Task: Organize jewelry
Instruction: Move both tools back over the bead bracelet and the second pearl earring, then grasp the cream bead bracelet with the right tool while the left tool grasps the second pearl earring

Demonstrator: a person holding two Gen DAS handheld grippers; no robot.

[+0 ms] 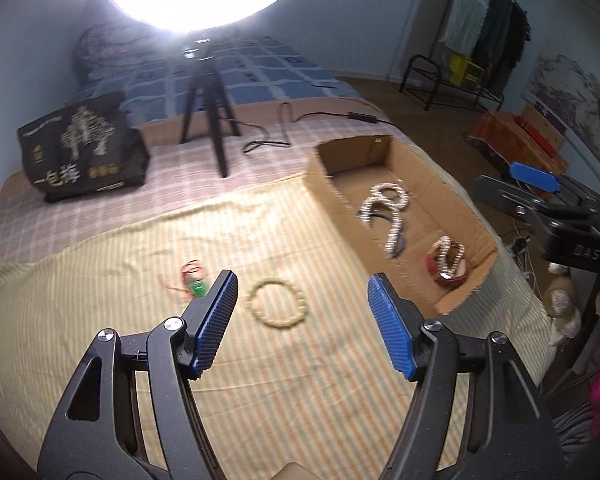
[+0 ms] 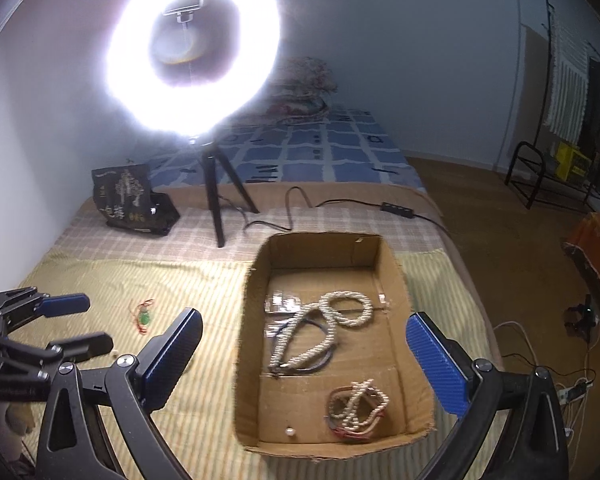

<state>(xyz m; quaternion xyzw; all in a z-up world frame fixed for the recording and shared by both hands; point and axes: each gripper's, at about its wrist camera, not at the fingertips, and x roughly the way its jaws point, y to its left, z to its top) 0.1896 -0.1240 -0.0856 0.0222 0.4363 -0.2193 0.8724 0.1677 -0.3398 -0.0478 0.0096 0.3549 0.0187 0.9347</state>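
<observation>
A yellowish bead bracelet (image 1: 277,301) lies on the striped cloth just beyond my open, empty left gripper (image 1: 302,290). A green pendant on a red cord (image 1: 194,280) lies left of it and also shows in the right wrist view (image 2: 143,316). A cardboard box (image 1: 452,196) holds a long pearl necklace (image 1: 388,210) and a small pile of pearl and red bracelets (image 1: 448,262). My right gripper (image 2: 304,336) is open and empty above the box (image 2: 252,360), over the necklace (image 2: 324,328) and pile (image 2: 358,404). The left gripper also shows in the right wrist view (image 2: 84,322).
A ring light on a black tripod (image 1: 208,120) stands behind the cloth, with its cable (image 1: 300,120) trailing right. A black printed bag (image 1: 82,148) sits at the back left. The bed edge drops off to the right; a clothes rack (image 1: 480,48) stands beyond.
</observation>
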